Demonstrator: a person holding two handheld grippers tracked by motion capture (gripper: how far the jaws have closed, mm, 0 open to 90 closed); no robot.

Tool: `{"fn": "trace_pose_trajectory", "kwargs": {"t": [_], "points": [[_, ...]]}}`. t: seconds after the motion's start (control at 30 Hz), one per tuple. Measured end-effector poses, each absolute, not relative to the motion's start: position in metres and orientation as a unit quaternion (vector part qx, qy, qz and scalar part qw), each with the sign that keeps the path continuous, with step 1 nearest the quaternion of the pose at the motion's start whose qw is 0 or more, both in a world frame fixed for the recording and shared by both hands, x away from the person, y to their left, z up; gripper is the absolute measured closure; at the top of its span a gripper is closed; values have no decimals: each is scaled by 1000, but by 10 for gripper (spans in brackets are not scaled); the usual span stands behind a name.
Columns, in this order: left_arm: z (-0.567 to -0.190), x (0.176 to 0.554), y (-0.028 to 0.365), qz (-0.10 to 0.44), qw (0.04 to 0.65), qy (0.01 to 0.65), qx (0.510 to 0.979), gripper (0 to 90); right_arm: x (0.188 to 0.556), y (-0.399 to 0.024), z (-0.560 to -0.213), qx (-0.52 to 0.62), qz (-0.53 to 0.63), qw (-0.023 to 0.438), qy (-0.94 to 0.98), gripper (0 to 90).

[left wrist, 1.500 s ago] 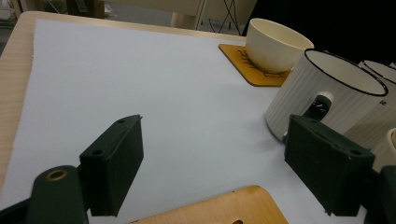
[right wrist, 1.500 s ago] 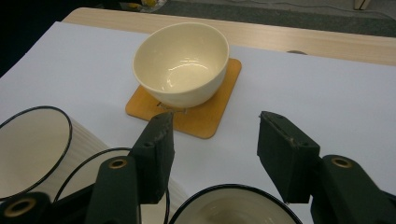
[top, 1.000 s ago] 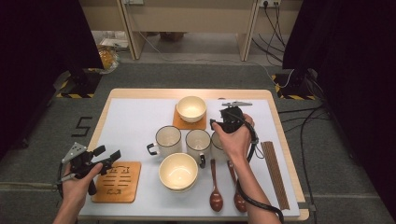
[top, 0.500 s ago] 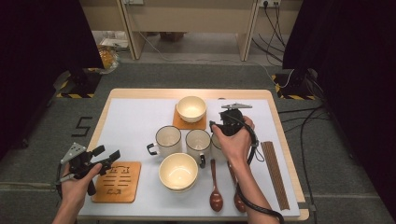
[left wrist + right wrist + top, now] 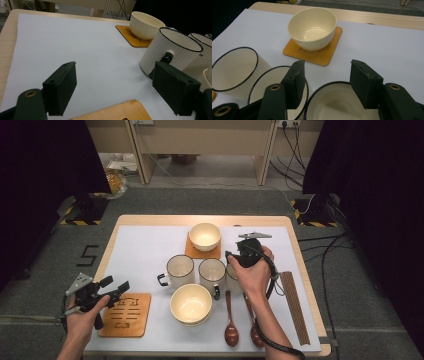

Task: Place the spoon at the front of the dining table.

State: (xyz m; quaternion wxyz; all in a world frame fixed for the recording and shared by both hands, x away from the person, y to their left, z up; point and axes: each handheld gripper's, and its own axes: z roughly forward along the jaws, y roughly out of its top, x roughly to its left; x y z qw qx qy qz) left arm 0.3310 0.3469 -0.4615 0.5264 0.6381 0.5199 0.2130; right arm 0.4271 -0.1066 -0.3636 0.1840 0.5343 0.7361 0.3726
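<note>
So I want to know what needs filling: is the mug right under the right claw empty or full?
Empty. The right gripper view looks straight into the mug beneath the right claw: bare cream walls inside, nothing in it.

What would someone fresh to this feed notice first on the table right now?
Probably the right gripper, poised with open jaws over the rightmost mug in a row of three white, black-rimmed mugs at mid-table. Behind them a cream bowl sits on a wooden coaster. At the near left corner, the left gripper hovers open above an empty coaster.

Three mugs (image 5: 211, 272) packed in row; bowls (image 5: 190, 303) front and behind; bare mat (image 5: 145, 247) far-left gives passage.
</note>
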Motion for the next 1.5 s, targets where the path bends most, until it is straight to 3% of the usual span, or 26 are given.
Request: {"fn": "trace_pose_trajectory", "kwargs": {"t": [1.5], "points": [[-461,331,347,214,528,520,637,190,408,-109,-364,534,367,189,738,500]]}}
